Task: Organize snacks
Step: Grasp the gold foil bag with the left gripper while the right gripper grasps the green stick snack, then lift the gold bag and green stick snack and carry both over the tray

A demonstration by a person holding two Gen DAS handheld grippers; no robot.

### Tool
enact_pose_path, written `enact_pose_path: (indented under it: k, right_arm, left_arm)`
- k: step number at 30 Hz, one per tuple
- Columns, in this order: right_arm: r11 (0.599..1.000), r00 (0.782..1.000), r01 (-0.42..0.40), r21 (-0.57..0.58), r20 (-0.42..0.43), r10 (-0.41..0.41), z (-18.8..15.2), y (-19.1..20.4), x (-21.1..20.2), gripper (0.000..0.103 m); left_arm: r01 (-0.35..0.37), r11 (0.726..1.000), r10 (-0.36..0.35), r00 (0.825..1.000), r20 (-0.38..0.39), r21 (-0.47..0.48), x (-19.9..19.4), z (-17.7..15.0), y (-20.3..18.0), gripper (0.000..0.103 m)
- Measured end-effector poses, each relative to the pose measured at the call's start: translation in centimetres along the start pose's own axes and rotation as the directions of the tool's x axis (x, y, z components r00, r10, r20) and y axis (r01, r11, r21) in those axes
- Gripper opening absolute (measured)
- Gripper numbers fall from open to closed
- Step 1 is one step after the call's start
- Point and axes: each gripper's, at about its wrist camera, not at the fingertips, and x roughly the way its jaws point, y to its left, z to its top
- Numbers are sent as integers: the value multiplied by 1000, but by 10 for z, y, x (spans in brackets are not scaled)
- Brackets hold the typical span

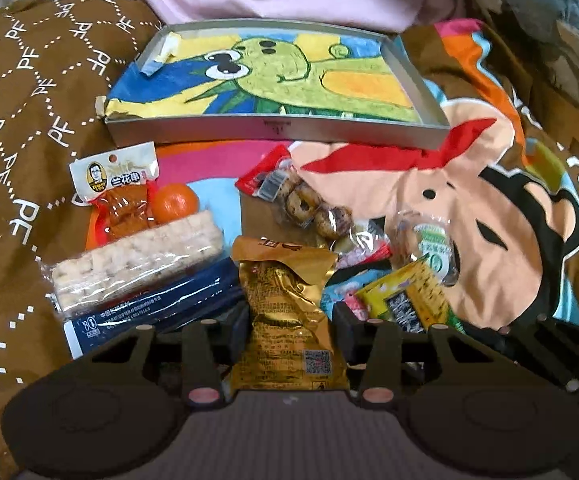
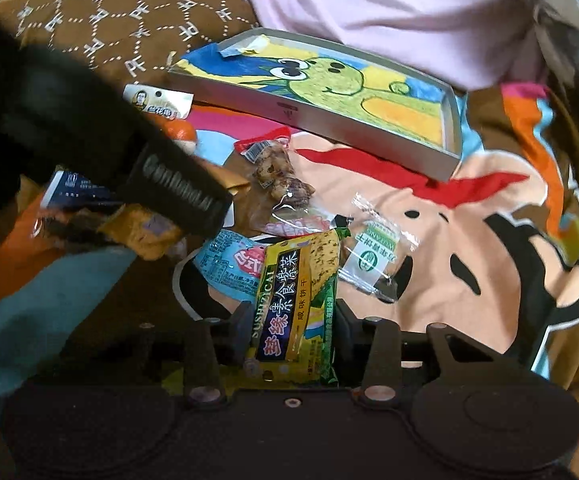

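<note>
While my left tool (image 1: 289,316) grips the crinkled gold foil pouch (image 1: 287,312) and my right tool (image 2: 291,320) clamps the yellow-green biscuit packet (image 2: 295,300), both near the shallow grey tray (image 1: 273,130), I judge carrying them into it comes next.

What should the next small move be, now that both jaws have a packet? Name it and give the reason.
Probably carry both packets forward to the shallow box and set them inside. The left gripper is shut on the gold pouch, the right gripper on the yellow-green biscuit pack, and the box holds no snacks yet, only a drawing, beyond the pile.
</note>
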Motion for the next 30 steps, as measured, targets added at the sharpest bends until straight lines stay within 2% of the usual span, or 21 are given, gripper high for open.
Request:
enact_pose_path:
  k: [3, 4, 7, 8, 11, 16, 18, 21, 25, 30]
  right_arm:
    - [999, 999, 25, -23, 20, -25, 1, 2, -2, 42]
    - [999, 999, 39, -26, 33, -38, 1, 2, -3, 31]
    - [997, 994, 74, -34, 77, -71, 3, 0, -7, 22]
    - [996, 994, 82, -37, 81, -79, 4, 0, -6, 22]
    - [998, 996, 58, -15, 64, -57, 5, -3, -2, 21]
    - [1000, 999, -4, -4, 52, 5, 5, -1, -2, 11]
    - [1000, 999, -25, -9, 42, 26, 4, 1, 0, 10]
    - [1000, 998, -13, -11, 56, 13, 5, 1, -1, 10]
    - [997, 990, 59, -50, 132, -52, 9, 3, -8, 10]
    - [991, 968, 122, -62, 227, -105, 20, -6, -10, 10]
  left_arm:
    - [0, 1000, 0, 1000, 23, -13, -5, 0, 0, 48]
    - [-2, 1000, 3, 1000, 30, -16, -6, 1, -1, 48]
    - [-6, 1000, 7, 998, 55, -21, -10, 1, -1, 48]
    - [-8, 1000, 9, 998, 62, -23, -11, 2, -1, 48]
    - [-6, 999, 8, 998, 55, -32, -10, 4, -1, 48]
    - [-11, 999, 13, 998, 55, -37, -8, 3, -1, 48]
    - [-12, 999, 14, 998, 58, -35, -8, 3, -1, 48]
    - [-12, 999, 15, 998, 66, -37, -8, 4, 0, 48]
    - [-14, 999, 17, 996, 86, -44, -10, 7, 1, 48]
    - [-26, 998, 32, 993, 115, -54, -11, 15, 3, 48]
